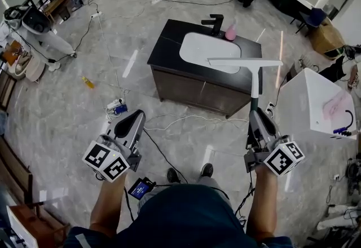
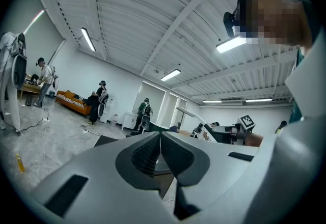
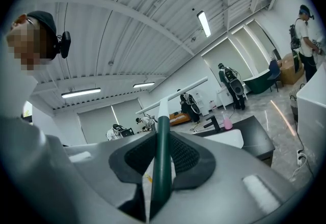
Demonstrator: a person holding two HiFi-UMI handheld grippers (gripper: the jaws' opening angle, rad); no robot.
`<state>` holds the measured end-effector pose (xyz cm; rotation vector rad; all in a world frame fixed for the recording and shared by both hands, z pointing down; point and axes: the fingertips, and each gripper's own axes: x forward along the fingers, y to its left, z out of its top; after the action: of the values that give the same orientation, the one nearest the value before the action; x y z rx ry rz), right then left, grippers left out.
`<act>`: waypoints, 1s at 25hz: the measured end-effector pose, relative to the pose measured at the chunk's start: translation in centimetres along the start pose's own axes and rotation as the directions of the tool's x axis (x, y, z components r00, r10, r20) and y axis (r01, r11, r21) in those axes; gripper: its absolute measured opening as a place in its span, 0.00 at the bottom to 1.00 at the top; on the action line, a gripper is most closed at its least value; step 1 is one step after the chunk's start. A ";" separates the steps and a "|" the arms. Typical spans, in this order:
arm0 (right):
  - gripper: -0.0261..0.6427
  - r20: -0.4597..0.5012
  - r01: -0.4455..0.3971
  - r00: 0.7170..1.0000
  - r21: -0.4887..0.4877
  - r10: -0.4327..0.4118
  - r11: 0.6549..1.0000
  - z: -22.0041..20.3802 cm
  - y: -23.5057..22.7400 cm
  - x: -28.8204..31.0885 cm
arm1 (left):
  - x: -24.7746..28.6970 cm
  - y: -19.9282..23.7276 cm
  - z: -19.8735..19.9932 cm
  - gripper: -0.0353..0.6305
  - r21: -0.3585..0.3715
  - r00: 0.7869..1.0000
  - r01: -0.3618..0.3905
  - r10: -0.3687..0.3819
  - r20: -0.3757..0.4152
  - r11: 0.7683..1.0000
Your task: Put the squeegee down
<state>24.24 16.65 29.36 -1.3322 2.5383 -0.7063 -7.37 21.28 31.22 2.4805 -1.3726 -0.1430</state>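
Note:
The squeegee has a dark green handle (image 1: 254, 100) and a long white blade (image 1: 245, 62) that hangs crosswise in the air over the near right corner of the sink cabinet (image 1: 169, 52). My right gripper (image 1: 254, 113) is shut on the handle, which stands upright between its pads (image 3: 186, 154) in the right gripper view, with the blade (image 3: 175, 93) at its top. My left gripper (image 1: 137, 114) is held over the floor to the left, apart from the squeegee, jaws shut with nothing in them. From the left gripper (image 2: 160, 139) view the squeegee (image 2: 191, 114) shows to the right.
The black cabinet carries a white basin (image 1: 206, 49), a black faucet (image 1: 215, 22) and a pink bottle (image 1: 230, 31). A white box-shaped unit (image 1: 316, 100) stands at the right. Cables and a power strip (image 1: 115, 107) lie on the grey floor. People work by desks at the far left.

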 end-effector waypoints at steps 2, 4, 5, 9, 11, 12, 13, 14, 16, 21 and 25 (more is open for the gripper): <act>0.18 -0.006 -0.007 1.000 -0.001 0.007 1.000 0.0 -0.1 0.6 | 0.3 0.3 -0.2 0.07 -0.004 1.000 -0.002 0.002 -0.003 1.000; 0.18 -0.010 -0.015 1.000 0.001 0.015 1.000 0.1 -0.5 1.3 | 0.8 0.5 -0.3 0.07 -0.007 1.000 -0.007 0.007 -0.005 1.000; 0.18 -0.012 -0.020 1.000 0.004 0.020 1.000 0.2 -0.8 1.6 | 1.1 0.6 -0.3 0.07 -0.006 1.000 -0.011 0.011 -0.007 1.000; 0.17 -0.018 -0.046 0.999 0.022 0.047 0.999 0.7 -2.7 3.1 | 2.8 0.6 -0.3 0.07 0.002 0.999 -0.038 0.038 -0.011 0.999; 0.17 -0.025 -0.062 0.998 0.032 0.063 0.998 1.1 -3.8 3.9 | 3.7 0.4 -0.2 0.07 0.003 0.998 -0.058 0.058 -0.013 0.998; 0.17 -0.028 -0.071 0.997 0.035 0.072 0.997 1.4 -4.3 4.3 | 4.3 0.3 -0.1 0.07 0.006 0.998 -0.067 0.067 -0.014 0.998; 0.17 -0.030 -0.080 0.996 0.037 0.081 0.996 1.8 -4.9 4.8 | 4.9 0.2 0.0 0.07 0.011 0.997 -0.076 0.076 -0.014 0.997; 0.17 -0.032 -0.088 0.996 0.038 0.089 0.995 2.1 -5.5 5.2 | 5.6 0.1 0.1 0.07 0.014 0.996 -0.084 0.084 -0.013 0.996; 0.17 -0.038 -0.102 0.994 0.041 0.104 0.994 2.6 -6.8 6.0 | 6.9 -0.2 0.2 0.07 0.016 0.995 -0.098 0.098 -0.009 0.995; 0.17 -0.054 -0.137 0.989 0.054 0.140 0.989 3.9 -9.9 7.8 | 10.2 -1.3 0.4 0.07 0.023 0.992 -0.129 0.129 -0.007 0.991; 0.17 -0.066 -0.167 0.983 0.067 0.171 0.984 4.9 -12.1 9.1 | 12.3 -1.7 0.5 0.07 0.029 0.987 -0.163 0.163 -0.007 0.986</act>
<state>29.51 1.82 31.55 -1.0750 2.6232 -0.8025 0.50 11.68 30.93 2.3752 -1.5765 -0.0766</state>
